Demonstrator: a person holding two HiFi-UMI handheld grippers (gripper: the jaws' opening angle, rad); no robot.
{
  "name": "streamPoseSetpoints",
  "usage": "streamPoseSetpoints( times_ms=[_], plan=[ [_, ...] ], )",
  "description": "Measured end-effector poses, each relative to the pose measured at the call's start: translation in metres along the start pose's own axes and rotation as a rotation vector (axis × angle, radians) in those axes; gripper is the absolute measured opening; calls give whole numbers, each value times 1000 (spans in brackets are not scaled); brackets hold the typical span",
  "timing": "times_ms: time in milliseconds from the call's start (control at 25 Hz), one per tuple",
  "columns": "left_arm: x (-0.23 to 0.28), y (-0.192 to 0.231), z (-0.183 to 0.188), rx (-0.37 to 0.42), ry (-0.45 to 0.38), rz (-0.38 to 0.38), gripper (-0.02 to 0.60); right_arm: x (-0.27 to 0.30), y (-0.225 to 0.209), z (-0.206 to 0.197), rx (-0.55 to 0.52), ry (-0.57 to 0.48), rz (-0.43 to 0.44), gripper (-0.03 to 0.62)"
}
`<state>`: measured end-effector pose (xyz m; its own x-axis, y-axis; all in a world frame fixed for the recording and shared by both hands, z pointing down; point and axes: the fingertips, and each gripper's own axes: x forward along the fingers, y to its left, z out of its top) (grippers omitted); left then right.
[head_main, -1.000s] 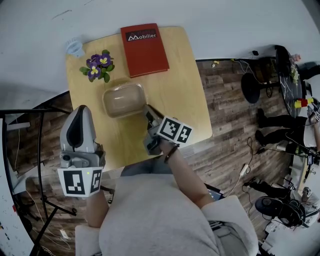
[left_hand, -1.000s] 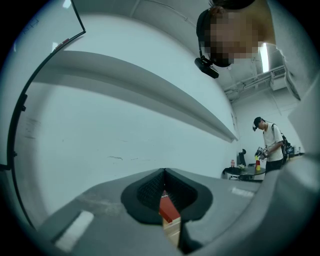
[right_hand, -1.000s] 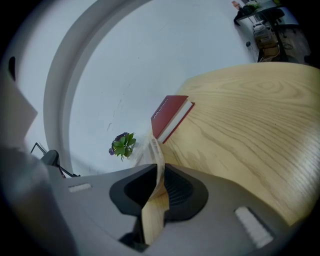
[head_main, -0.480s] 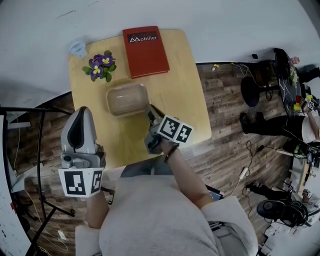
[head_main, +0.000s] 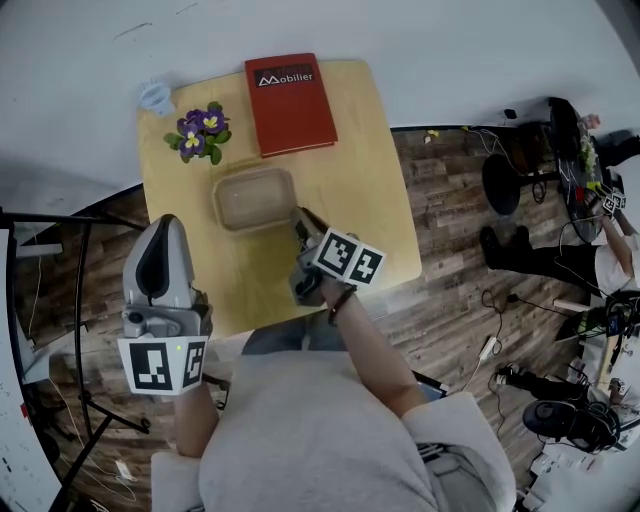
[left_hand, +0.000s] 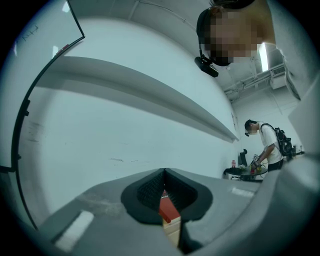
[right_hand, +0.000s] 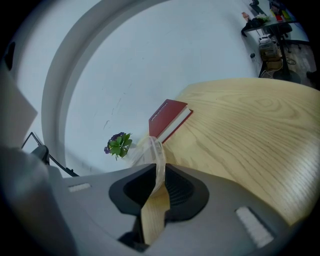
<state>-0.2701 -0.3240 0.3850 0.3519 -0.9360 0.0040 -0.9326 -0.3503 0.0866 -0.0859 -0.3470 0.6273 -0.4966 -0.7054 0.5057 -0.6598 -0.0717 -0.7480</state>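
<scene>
Since the right gripper (head_main: 298, 220) has its jaws clamped on the near right rim of the clear plastic container (head_main: 250, 200), the hold is, in my judgement, only as good as that thin wall. In the right gripper view the rim (right_hand: 156, 156) curves up between the pads, pinched at a single spot. A steady, moderate squeeze with the wrist level would suit it best, as a hard one could buckle the plastic and a tilt could twist the container out. The container sits about mid-table on the wooden table (head_main: 375, 215); I cannot tell whether its base touches the wood.

The left gripper (head_main: 166, 224) is held up at the near left, beyond the table's edge, its jaws together on nothing, with only a slit between them (left_hand: 165, 196).

Far of the container lies a red book (head_main: 290, 102), and to the far left stands a small purple-flowered plant (head_main: 197, 133), both near enough to be bumped. A pale blue cup (head_main: 154, 97) sits at the far left corner, well apart.
</scene>
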Motion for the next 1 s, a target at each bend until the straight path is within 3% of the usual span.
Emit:
streamPoseSetpoints(
  times_ms=[400, 1000],
  plan=[
    [2, -11, 5, 5, -10, -11, 3, -11, 13, 15, -63, -30, 34, 43],
    [-12, -27, 27, 19, -56, 24, 3, -40, 61, 52, -312, -100, 97, 41]
  ],
)
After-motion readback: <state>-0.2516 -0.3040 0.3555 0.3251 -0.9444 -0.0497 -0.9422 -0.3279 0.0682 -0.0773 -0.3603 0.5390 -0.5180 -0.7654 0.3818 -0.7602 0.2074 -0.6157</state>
